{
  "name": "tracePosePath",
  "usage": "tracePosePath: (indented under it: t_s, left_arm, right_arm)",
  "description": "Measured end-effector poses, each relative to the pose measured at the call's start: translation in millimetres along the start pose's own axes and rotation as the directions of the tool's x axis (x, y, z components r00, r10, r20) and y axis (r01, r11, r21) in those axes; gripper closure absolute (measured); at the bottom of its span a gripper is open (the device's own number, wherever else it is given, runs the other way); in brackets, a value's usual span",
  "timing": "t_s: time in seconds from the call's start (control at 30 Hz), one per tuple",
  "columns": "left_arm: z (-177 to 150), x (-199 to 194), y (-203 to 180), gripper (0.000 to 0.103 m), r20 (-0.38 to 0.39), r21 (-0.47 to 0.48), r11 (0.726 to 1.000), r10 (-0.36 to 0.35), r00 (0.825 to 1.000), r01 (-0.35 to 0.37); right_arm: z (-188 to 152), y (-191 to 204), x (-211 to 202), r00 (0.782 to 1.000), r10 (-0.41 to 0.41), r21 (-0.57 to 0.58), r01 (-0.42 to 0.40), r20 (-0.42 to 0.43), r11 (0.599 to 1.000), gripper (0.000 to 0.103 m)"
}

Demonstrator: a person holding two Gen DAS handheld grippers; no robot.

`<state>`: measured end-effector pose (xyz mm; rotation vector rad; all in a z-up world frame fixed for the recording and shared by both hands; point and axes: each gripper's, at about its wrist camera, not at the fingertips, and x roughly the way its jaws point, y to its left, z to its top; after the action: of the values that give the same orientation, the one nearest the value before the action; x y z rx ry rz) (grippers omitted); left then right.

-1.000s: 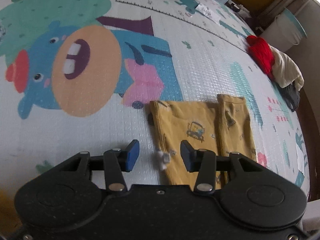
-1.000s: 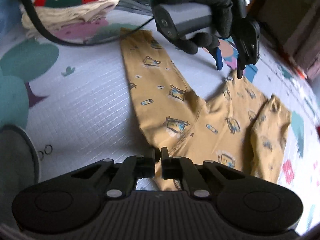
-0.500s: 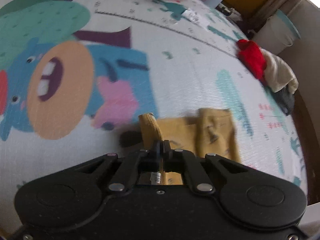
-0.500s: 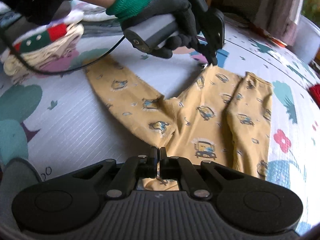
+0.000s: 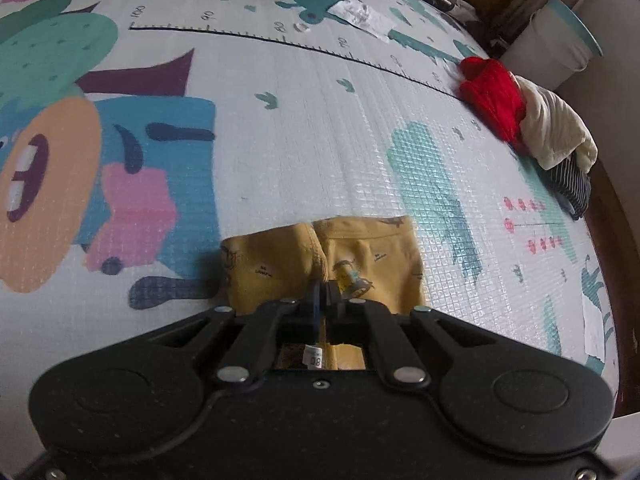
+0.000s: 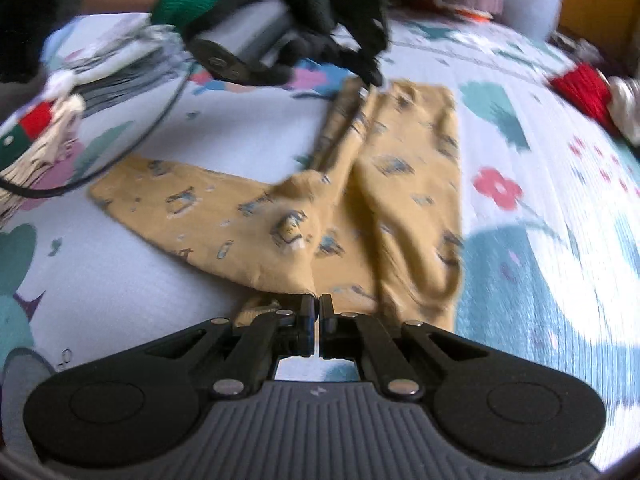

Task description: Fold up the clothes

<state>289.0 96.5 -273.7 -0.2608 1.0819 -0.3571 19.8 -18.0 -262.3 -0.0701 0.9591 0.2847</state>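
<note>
Mustard-yellow knit cotton trousers with small printed vehicles [image 6: 384,208] lie on a quilted, glossy foam play mat with cartoon prints [image 5: 304,128]; the mat has a fine grid embossing, a blue cartoon face with an orange muzzle, teal cloud and tree shapes, and a printed ruler line

Left tool [image 5: 322,294]: black plastic, jaws closed on an edge of the yellow trousers near the white size tag [image 5: 313,357], which shows through the gap behind the fingers. In the left wrist view only a short folded section of the trousers shows, two layers side by side with a ribbed seam between them

Right tool [image 6: 316,310]: black, ribbed grey body, jaws pressed together on the near edge of the trousers at the crotch fold. One leg stretches flat to the left, the other part runs away toward the left tool. Fabric is soft, wrinkled and lifted between the two grips

A hand in a black glove with green cuff [image 6: 280,20] holds the left tool's grey handle at the far end of the garment; a black cable [image 6: 132,148] loops from it

Crumpled red knit garment [image 5: 494,98] touches a cream cloth [image 5: 556,128] and a dark striped piece [image 5: 572,188] in a heap at the mat's right edge. A white round plastic bin with teal rim [image 5: 556,44] stands behind the heap; contents not visible. Stack of folded clothes, red, green and cream [image 6: 44,128], at the left of the right wrist view, blurred
</note>
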Motion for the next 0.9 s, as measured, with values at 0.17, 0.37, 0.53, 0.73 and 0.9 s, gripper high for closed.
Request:
tracePosePath:
  t_s: [0.17,0.37,0.53,0.73,0.9]
  left_arm:
    - [-2.7,8.1,-10.5,0.102,0.004,0.014,1.0,-0.001,1.0,0.001]
    - [-10.8,5.6,-3.8,0.073,-0.007,0.016,0.992,-0.128,0.992,0.128]
    - [-17.4,-45.9,28.7,0.073,0.03,0.053,0.986,-0.162,0.986,0.16]
    - [-70.1,-106.6,83.9,0.059,0.037,0.152,0.988,0.016,0.999,-0.022]
    - [-137.2,-151.9,153.1,0.058,0.064,-0.007,0.985,0.17,0.983,-0.17]
  right_arm:
    - [-8.5,-17.2,3.9,0.999,-0.029,0.064,0.031,-0.028,0.997,0.1]
    - [-17.7,-20.5,10.2,0.995,-0.066,0.069,0.071,-0.072,0.995,0.099]
    - [-18.1,-9.8,-5.7,0.999,-0.045,-0.002,0.045,0.007,0.999,0.096]
    - [-18.9,20.6,-19.4,0.995,-0.036,-0.197,0.054,0.093,0.979,0.087]
    - [-17.5,34.6,-18.8,0.992,-0.063,-0.276,0.092,0.113,0.957,0.072]
